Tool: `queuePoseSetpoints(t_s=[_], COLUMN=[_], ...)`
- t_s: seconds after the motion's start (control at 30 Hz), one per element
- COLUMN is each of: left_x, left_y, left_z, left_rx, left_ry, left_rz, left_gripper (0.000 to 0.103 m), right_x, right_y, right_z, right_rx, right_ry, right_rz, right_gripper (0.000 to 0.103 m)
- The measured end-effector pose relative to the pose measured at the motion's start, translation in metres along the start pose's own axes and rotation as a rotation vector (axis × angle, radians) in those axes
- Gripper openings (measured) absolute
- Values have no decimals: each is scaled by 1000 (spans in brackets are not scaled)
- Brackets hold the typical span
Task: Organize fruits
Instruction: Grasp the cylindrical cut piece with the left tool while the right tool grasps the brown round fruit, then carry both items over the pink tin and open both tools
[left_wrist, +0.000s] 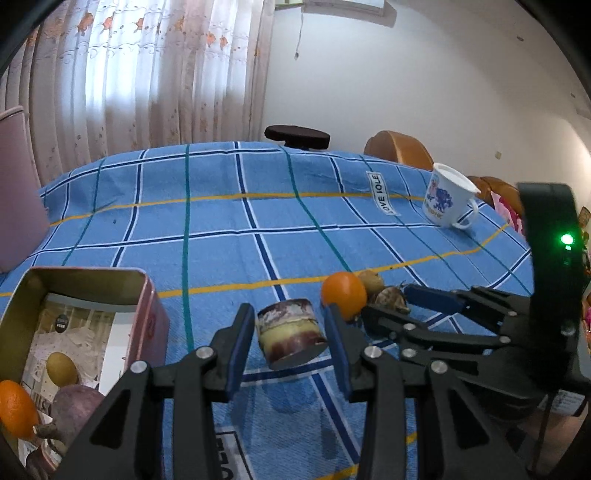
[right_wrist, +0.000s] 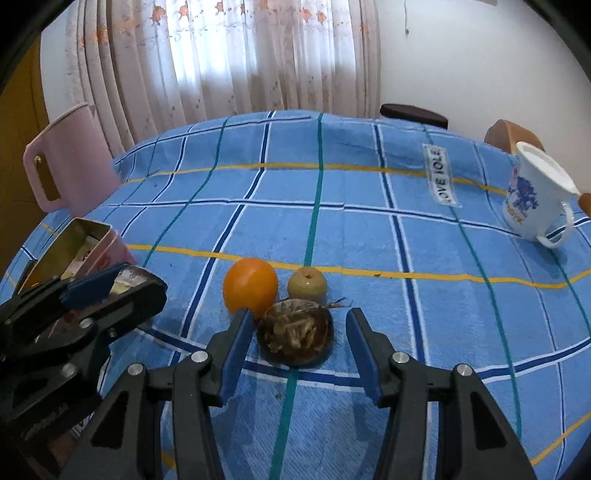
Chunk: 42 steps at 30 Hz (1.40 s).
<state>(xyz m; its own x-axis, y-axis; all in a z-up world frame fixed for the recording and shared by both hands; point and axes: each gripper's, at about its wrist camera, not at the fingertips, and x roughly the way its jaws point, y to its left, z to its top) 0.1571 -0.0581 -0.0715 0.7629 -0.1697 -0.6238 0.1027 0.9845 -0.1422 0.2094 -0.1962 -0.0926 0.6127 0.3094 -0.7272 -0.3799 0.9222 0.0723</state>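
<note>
My left gripper (left_wrist: 290, 336) is open, its blue pads on either side of a short maroon and cream cylindrical piece (left_wrist: 291, 332) on the blue checked tablecloth, not touching. My right gripper (right_wrist: 295, 339) is open around a dark brown round fruit (right_wrist: 295, 338) with a torn top. Just beyond stand an orange (right_wrist: 250, 289) and a small green-brown fruit (right_wrist: 307, 283). The orange (left_wrist: 344, 294) also shows in the left wrist view. An open pink tin (left_wrist: 88, 295) at the left holds an orange (left_wrist: 16, 413), a green-brown fruit (left_wrist: 61, 368) and a purple fruit (left_wrist: 75, 410).
A white mug (right_wrist: 537, 199) with a blue print lies tilted at the far right. A pink pitcher (right_wrist: 68, 162) stands at the far left edge. A dark stool (left_wrist: 297, 136) and brown chairs (left_wrist: 399, 149) stand behind the table. Curtains hang at the back.
</note>
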Motion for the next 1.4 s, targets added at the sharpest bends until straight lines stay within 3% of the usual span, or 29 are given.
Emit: queuePoseSetpoints(t_s=[0.1, 0.47, 1.03, 1.4], left_x=[0, -10, -28, -38], left_y=[-1, 0, -5, -11], left_z=[0, -2, -4, -6], left_rx=[-1, 1, 24, 52], left_ry=[-6, -55, -149, -206], left_rz=[-1, -12, 15, 48], left_gripper=[41, 41, 41, 41], right_x=[5, -15, -53, -67], right_y=[2, 7, 15, 14], right_z=[1, -6, -14, -20], right_rx=[-11, -37, -87, -85], right_ry=[23, -58, -249, -324], right_rz=[21, 44, 53, 58], right_gripper=[46, 45, 45, 45])
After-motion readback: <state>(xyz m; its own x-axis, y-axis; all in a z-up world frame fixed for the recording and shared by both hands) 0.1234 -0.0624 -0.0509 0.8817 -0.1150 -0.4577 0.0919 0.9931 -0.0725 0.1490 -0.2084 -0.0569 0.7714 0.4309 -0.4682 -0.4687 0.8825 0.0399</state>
